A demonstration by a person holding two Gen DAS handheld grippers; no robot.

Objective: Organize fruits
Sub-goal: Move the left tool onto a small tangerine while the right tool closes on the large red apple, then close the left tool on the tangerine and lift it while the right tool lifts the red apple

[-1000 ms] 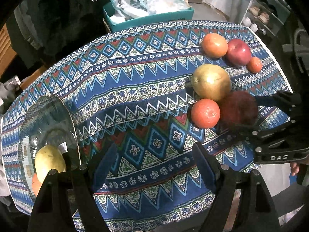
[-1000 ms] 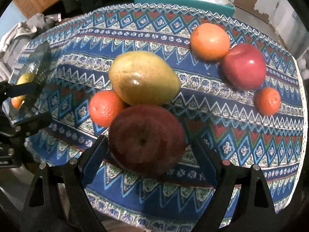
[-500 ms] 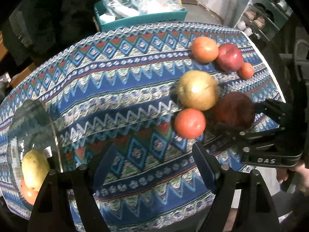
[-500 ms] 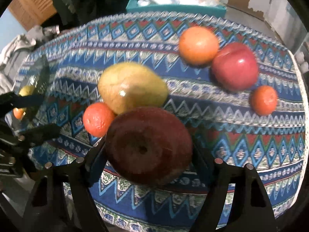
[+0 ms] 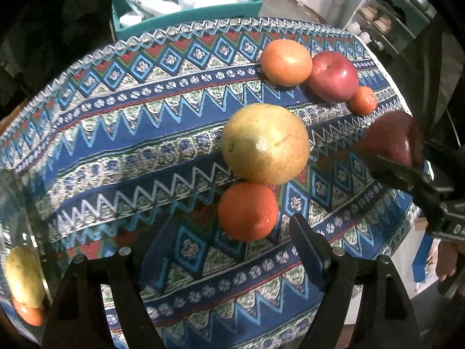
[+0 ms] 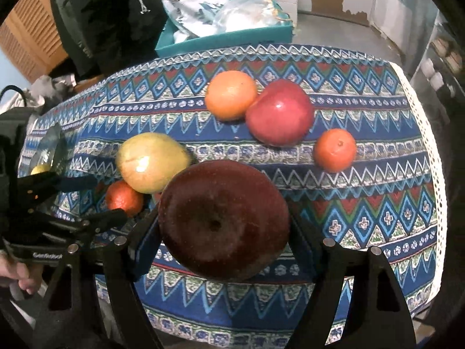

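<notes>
My right gripper (image 6: 223,232) is shut on a dark red apple (image 6: 223,221) and holds it above the patterned tablecloth (image 6: 363,218); the apple also shows in the left wrist view (image 5: 392,139). My left gripper (image 5: 229,244) is open, its fingers on either side of a small orange (image 5: 247,210). A yellow-green pear (image 5: 266,142) lies just behind that orange. A larger orange (image 5: 286,62), a red apple (image 5: 332,75) and a tiny orange (image 5: 362,100) lie at the far right. A glass bowl (image 5: 17,218) at the left holds a pear (image 5: 23,276) and an orange (image 5: 29,314).
A teal box (image 6: 226,36) with plastic bags stands behind the table. The table's right edge (image 6: 430,151) is close to the fruit. A shelf unit (image 5: 395,20) stands at the far right.
My right gripper has shut on the dark red apple and lifted it off the cloth. My left gripper has moved right, toward the small orange.
</notes>
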